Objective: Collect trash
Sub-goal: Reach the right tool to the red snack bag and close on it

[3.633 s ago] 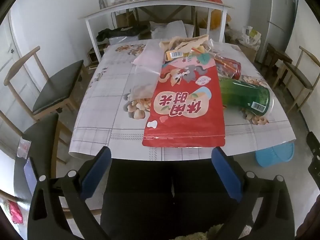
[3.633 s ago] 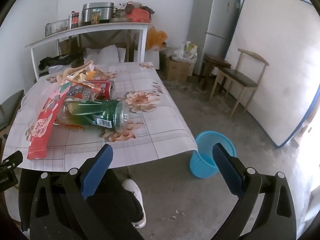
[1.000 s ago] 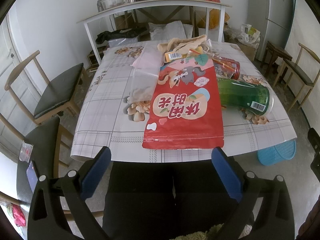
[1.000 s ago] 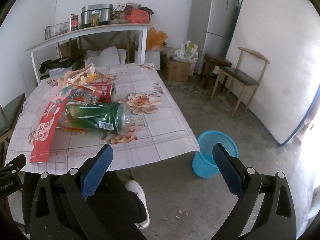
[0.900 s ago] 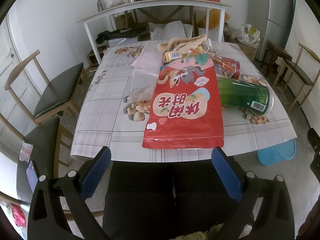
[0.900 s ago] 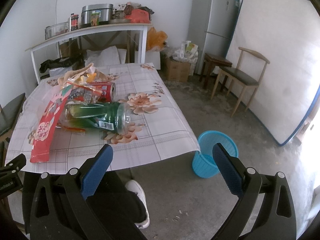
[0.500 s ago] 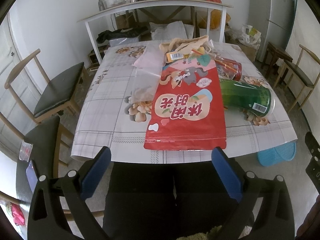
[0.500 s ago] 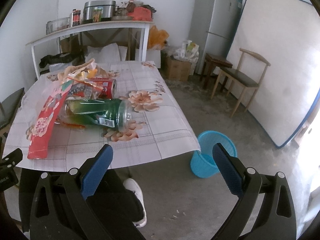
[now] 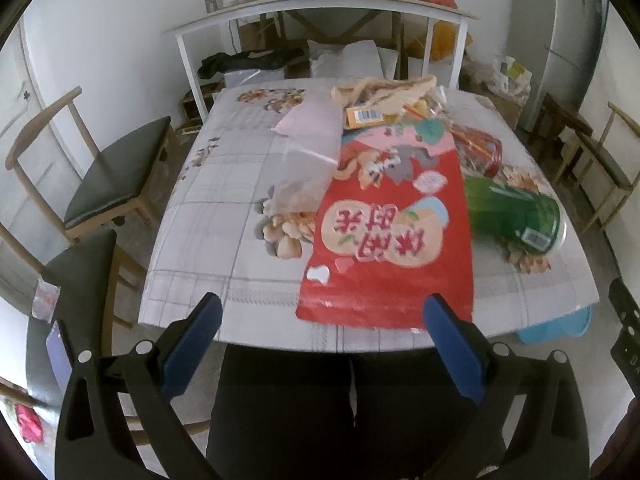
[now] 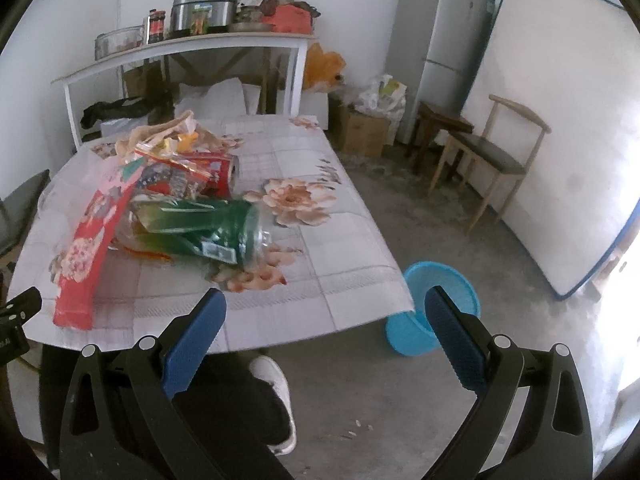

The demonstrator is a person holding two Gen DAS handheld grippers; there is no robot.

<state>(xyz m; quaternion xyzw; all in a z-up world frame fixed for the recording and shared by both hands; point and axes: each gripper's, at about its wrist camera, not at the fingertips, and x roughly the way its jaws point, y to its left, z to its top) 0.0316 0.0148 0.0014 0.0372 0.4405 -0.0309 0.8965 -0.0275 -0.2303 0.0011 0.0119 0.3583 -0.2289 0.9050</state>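
A pile of trash lies on the flowered table: a big red snack bag, a green plastic bottle on its side, a red can, clear plastic bags and tan wrappers. My left gripper is open and empty, just short of the table's near edge, in front of the red bag. My right gripper is open and empty at the table's near right corner, close to the bottle. A blue waste basket stands on the floor right of the table.
Wooden chairs stand left of the table and by the right wall. A white shelf table with pots and jars is behind. A fridge and a leaning mattress are at the right. The person's legs are below.
Both grippers have moved slightly forward toward the table; the trash looks a little nearer. Both stay open and empty.
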